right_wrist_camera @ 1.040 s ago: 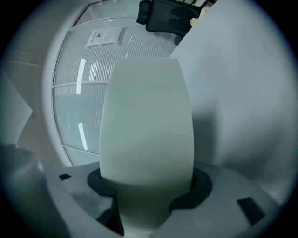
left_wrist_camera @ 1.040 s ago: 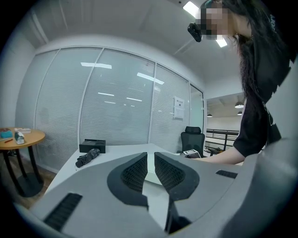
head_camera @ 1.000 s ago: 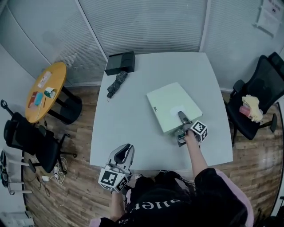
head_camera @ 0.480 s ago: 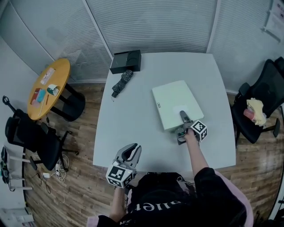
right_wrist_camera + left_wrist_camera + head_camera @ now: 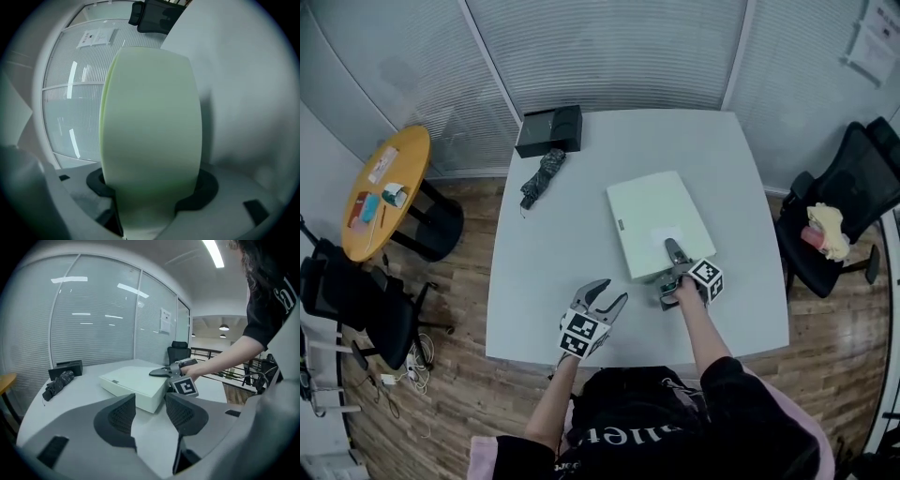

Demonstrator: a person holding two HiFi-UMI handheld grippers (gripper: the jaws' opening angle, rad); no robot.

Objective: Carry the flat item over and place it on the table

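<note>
The flat item is a pale green box [image 5: 656, 220] lying on the white table [image 5: 553, 262], right of centre. My right gripper [image 5: 668, 272] holds the box's near edge, one jaw over the top and one below. In the right gripper view the box [image 5: 150, 117] fills the gap and both pads touch it while the jaws are opening. My left gripper [image 5: 611, 292] hovers over the table's front part, left of the right gripper. Its jaws are opening and nothing is between them [image 5: 150, 411]. Ahead of it lie the box [image 5: 133, 380] and the right gripper [image 5: 180, 376].
A black box [image 5: 549, 131] and a folded dark umbrella [image 5: 542, 173] lie at the table's far left corner. A round yellow side table [image 5: 380, 187] stands to the left. Office chairs [image 5: 853, 197] stand right and left [image 5: 356, 300]. Glass walls run behind.
My left gripper has moved forward from the table's front edge to over the table, and its jaws have spread apart. The right gripper stays at the box's near edge.
</note>
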